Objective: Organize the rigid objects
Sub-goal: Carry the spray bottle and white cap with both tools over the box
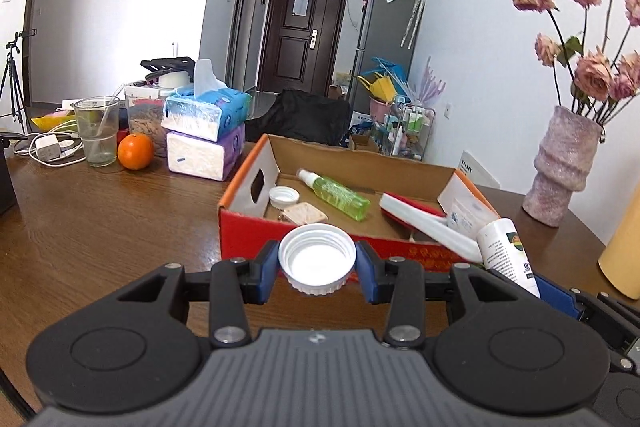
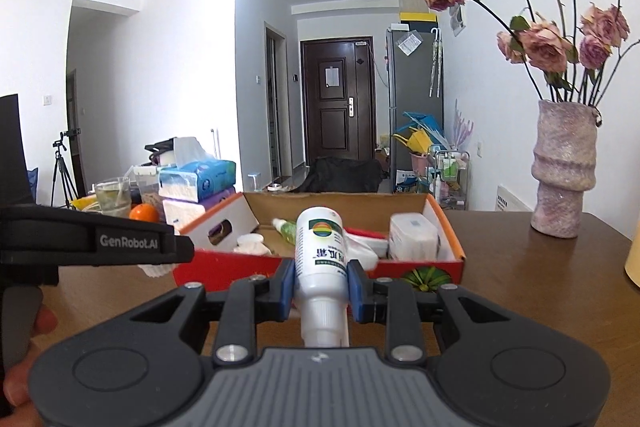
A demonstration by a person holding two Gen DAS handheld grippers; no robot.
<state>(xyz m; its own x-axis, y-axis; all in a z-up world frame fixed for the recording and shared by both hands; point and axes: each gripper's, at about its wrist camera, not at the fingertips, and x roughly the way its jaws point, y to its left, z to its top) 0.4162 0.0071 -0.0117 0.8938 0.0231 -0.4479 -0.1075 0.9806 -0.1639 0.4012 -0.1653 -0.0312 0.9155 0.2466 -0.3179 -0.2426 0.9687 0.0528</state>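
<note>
Nearest, my left gripper (image 1: 317, 267): clamped on a white ribbed cap (image 1: 317, 259), hollow side up, just short of the box.
My right gripper (image 2: 321, 285): gripping a white bottle (image 2: 320, 251), neck toward me, colourful label.
Box (image 1: 400, 251): red-orange cardboard, holding a green spray bottle (image 1: 336, 193).
Beyond: pink vase (image 2: 562, 167).

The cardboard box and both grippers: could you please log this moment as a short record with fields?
left gripper: shut on white screw cap, open side up
right gripper: shut on white bottle, uncapped neck toward the camera
cardboard box: open-topped, on wooden table
box contents: green spray bottle, second white cap, white tissue pack
beside box: stacked tissue packs, orange, pink vase
</note>
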